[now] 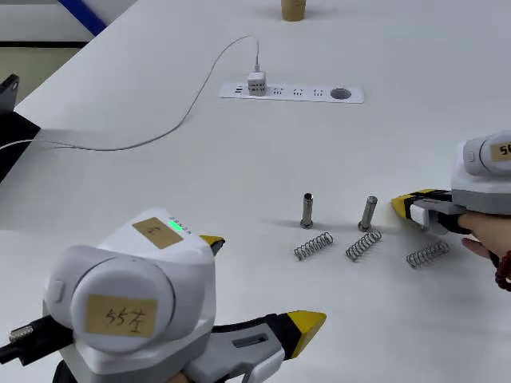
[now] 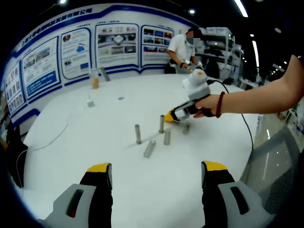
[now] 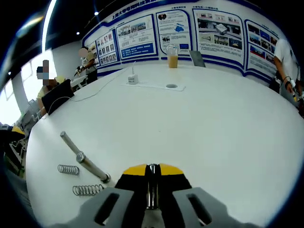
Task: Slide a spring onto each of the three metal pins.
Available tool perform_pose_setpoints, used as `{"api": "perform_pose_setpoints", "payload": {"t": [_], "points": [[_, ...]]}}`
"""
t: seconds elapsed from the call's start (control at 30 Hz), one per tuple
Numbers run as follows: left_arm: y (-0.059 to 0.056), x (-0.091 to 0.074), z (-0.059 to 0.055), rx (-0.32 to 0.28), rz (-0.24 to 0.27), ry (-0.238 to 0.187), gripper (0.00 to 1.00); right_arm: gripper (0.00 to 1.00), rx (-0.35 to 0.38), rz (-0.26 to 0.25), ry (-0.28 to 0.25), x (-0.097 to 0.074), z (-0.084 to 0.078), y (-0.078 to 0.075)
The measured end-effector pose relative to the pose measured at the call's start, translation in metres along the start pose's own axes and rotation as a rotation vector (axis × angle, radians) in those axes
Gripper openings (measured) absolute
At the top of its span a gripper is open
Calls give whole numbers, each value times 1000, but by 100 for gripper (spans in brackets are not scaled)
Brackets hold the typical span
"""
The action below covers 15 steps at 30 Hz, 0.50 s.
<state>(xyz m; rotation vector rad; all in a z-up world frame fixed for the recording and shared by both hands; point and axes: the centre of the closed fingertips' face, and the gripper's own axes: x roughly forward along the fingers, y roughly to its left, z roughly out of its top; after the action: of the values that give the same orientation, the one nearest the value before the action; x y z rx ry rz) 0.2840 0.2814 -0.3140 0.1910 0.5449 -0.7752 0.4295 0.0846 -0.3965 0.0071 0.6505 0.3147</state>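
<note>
While the right claw (image 3: 152,173) is squeezing the third metal pin (image 3: 152,190) tight, probably to stand it up by the two pins (image 1: 307,210) on the tabletop (image 1: 239,159), the left claw (image 2: 154,168) is waiting wide apart. Three springs (image 1: 363,244) are lying beside them.

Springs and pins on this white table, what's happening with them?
A person works two handheld claws. Two pins stand upright on the table, three springs lie beside them, none fitted yet. The right claw is shut on what looks like the third pin; the left claw hangs open and empty, nearer the person.
</note>
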Motion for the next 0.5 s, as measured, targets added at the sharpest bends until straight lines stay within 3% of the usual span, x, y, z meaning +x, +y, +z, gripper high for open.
{"api": "perform_pose_setpoints", "payload": {"t": [0.5], "points": [[-1,-1,5,13,1,-9,77,9,29,15,-66,-21,19,2]]}}
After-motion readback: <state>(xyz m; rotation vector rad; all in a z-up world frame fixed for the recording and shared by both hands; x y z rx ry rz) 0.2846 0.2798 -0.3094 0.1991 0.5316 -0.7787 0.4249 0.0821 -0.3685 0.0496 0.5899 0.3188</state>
